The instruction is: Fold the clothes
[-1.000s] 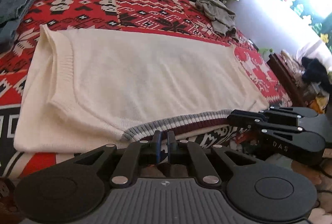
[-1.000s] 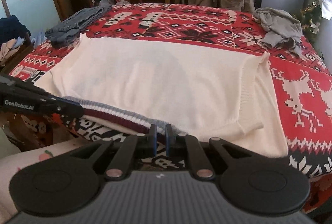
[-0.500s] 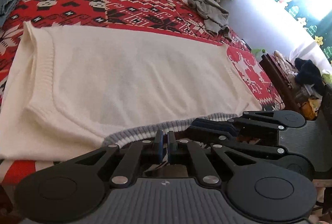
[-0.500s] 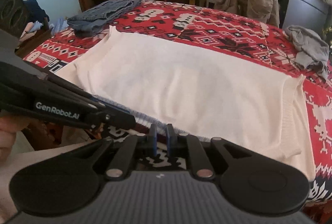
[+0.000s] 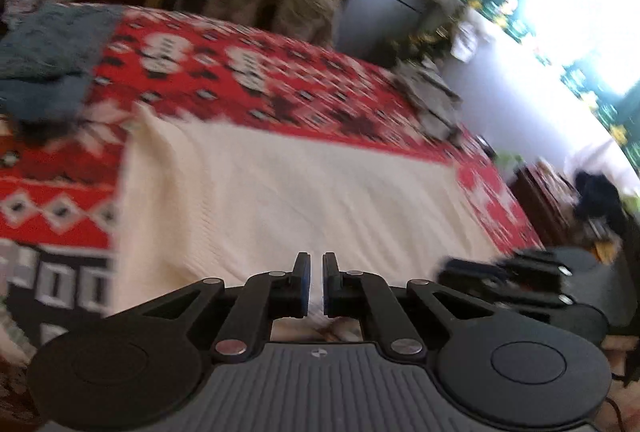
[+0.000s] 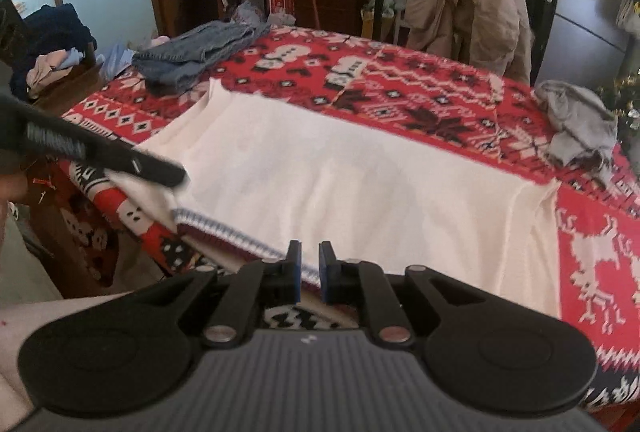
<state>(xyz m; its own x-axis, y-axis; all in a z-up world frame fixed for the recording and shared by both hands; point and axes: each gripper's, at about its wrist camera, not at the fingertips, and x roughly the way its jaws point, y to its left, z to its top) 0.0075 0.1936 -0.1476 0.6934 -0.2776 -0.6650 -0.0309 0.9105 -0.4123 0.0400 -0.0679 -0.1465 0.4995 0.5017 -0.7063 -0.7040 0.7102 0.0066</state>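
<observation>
A cream knitted sweater with a grey, white and maroon striped hem lies flat on the red patterned bedspread. My right gripper is shut on the hem at the near edge, and the stripe runs into its narrow gap. In the right wrist view my left gripper pinches the hem's left corner and holds it slightly raised. The left wrist view is blurred. There the sweater fills the middle, cream knit shows between the left gripper's pads, and the right gripper sits low at the right.
A blue-grey garment lies at the bed's far left corner and a crumpled grey one at the far right. A beige jacket hangs over a chair behind the bed. Piled clothes sit left of the bed.
My left gripper has slid left along the hem, away from the right gripper, and risen a little with the corner. The striped hem has dropped out of the left wrist view, which is now blurred.
</observation>
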